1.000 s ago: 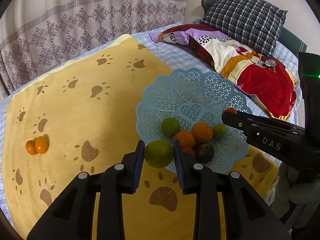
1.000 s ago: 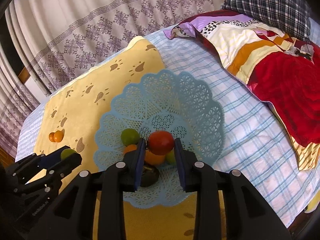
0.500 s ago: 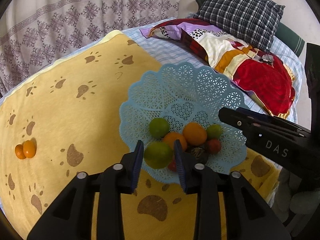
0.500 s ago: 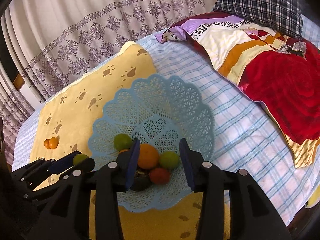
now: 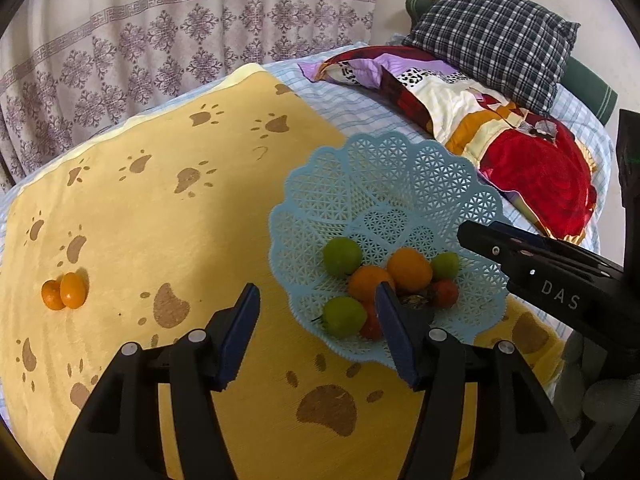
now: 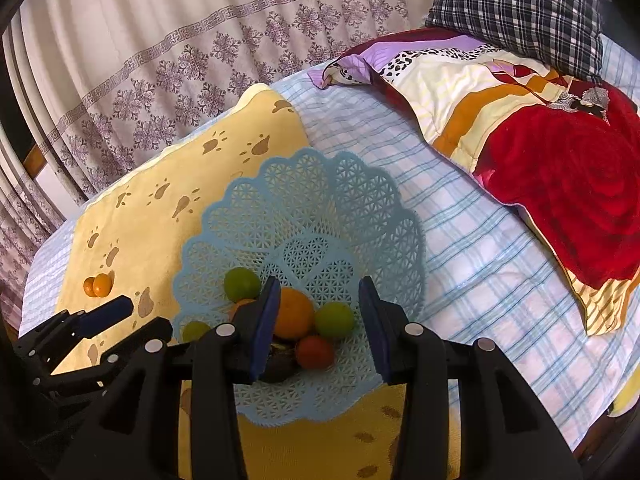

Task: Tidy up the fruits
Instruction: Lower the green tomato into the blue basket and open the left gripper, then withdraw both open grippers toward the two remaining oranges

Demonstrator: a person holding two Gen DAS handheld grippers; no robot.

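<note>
A light blue lattice basket (image 5: 384,176) (image 6: 320,208) sits on the bed and holds several fruits: green limes, oranges, red tomatoes and a dark one. The green lime (image 5: 344,316) lies at the basket's near edge, just ahead of my open, empty left gripper (image 5: 318,334). My right gripper (image 6: 318,320) is open and empty above the basket, with an orange (image 6: 294,312), a lime (image 6: 334,320) and a red tomato (image 6: 315,353) seen between its fingers. Two small oranges (image 5: 64,292) (image 6: 98,285) lie together on the yellow cloth, far left.
A yellow paw-print cloth (image 5: 160,220) covers the bed's left part over a blue checked sheet (image 6: 480,272). A red floral quilt (image 5: 536,172) and a plaid pillow (image 5: 492,36) lie at the back right. A patterned curtain (image 5: 140,48) hangs behind.
My left gripper opened and let the green lime go into the basket's near edge. My right gripper released the red tomato into the basket and has opened wider and drawn back.
</note>
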